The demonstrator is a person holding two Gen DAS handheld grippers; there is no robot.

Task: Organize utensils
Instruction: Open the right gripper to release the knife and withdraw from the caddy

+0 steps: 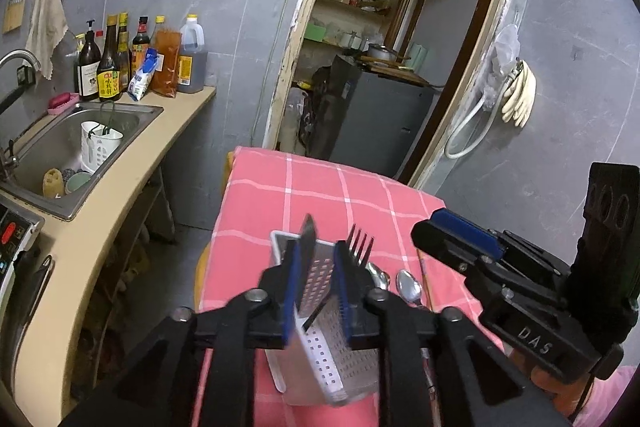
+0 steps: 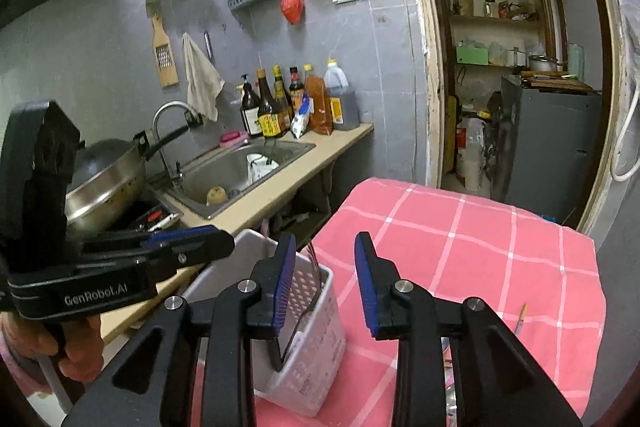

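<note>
Pink checked tablecloth (image 1: 320, 195) beside a kitchen sink (image 1: 80, 131), left gripper (image 1: 316, 287) over the white caddy (image 1: 320, 359), jaws slightly apart around a dark utensil (image 1: 309, 239), fork (image 1: 360, 243) and spoons (image 1: 409, 286) just right of it, right gripper (image 2: 326, 287) spread wide, holding nothing, caddy at its left finger.

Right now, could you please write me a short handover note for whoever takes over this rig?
Left gripper: jaws open over the white utensil basket, either side of a dark blade standing in it.
Right gripper: open, empty, beside the basket.
Done: blade in; fork seems in too, tines up.
Left: two spoons and a chopstick lie on the pink cloth.
</note>
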